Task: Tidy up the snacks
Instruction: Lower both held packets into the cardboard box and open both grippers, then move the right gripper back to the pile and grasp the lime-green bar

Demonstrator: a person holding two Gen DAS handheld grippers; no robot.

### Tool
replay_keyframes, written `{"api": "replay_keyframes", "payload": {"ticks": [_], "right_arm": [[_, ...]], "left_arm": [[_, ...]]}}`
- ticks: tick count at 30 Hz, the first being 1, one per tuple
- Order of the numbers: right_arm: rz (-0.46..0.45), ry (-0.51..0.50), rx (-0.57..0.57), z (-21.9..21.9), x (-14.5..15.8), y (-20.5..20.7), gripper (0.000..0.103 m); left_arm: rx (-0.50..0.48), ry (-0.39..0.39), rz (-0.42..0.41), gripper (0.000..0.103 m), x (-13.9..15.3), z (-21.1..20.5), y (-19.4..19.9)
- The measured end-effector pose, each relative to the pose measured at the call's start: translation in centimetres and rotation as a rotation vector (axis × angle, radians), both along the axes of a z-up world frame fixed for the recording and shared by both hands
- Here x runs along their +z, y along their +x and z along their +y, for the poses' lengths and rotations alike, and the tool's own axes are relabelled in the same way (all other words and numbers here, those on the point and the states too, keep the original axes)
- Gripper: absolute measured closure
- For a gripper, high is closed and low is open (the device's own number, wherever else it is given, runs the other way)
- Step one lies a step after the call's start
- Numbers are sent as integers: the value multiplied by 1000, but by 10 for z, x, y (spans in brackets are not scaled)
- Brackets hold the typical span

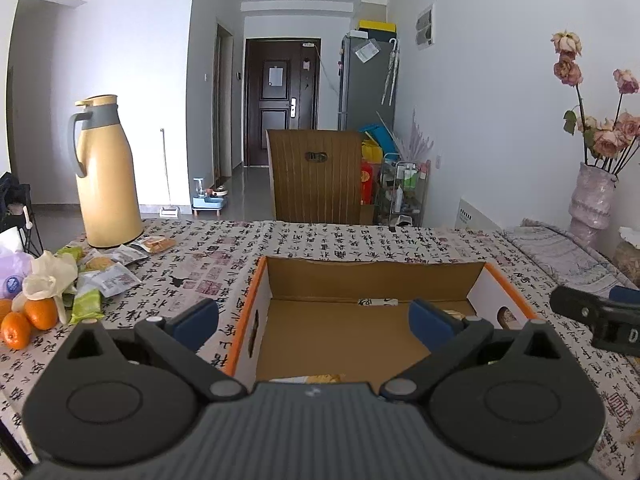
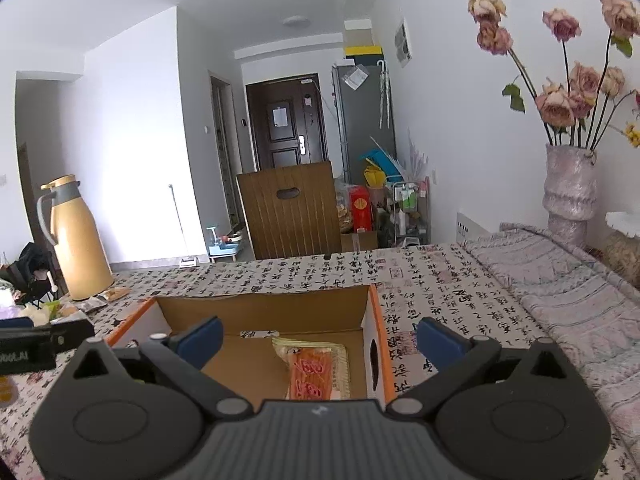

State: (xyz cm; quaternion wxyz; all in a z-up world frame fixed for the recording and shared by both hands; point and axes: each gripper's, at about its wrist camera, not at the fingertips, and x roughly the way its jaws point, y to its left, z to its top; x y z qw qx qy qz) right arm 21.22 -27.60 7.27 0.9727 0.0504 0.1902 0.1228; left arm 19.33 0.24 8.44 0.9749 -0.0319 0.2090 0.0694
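Right wrist view: the table (image 2: 400, 276), under its printed cloth, carries everything, and the open box (image 2: 376, 332) sits in the middle of it, mouth up, so I can drop snacks straight in. One orange packet (image 2: 316, 372) lies flat on the box floor by the right wall, touching nothing of mine. The flask (image 2: 76, 240) stands at the far left edge, and beside it the loose snack pile (image 1: 104, 276) waits, near the oranges (image 1: 28, 320), well apart from the box; I judge most of the sorting is not yet done.

My right gripper (image 2: 320, 340) hangs above the box's near rim, tipped somewhat downward, jaws spread wide with nothing between them. My left gripper (image 1: 314, 320) hovers over the box's left part at a like tilt, jaws also spread and empty. From the left wrist view, the right one shows at the frame's right edge, close alongside. A reach left to the pile looks the likely next need.
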Motion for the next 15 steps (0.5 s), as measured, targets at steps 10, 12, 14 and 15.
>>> {"api": "replay_keyframes", "payload": {"ticks": [10, 12, 14, 15], "right_arm": [[-37, -13, 33, -5, -3, -65, 0], [-42, -16, 41, -6, -5, -78, 0], [-46, -20, 49, -7, -9, -93, 0], [-48, -24, 52, -7, -11, -100, 0]], "left_arm": [[-21, 6, -26, 0, -1, 5, -50], [-28, 3, -29, 0, -4, 5, -62], [-35, 4, -32, 0, -7, 6, -72], [-39, 5, -32, 0, -10, 5, -78]]}}
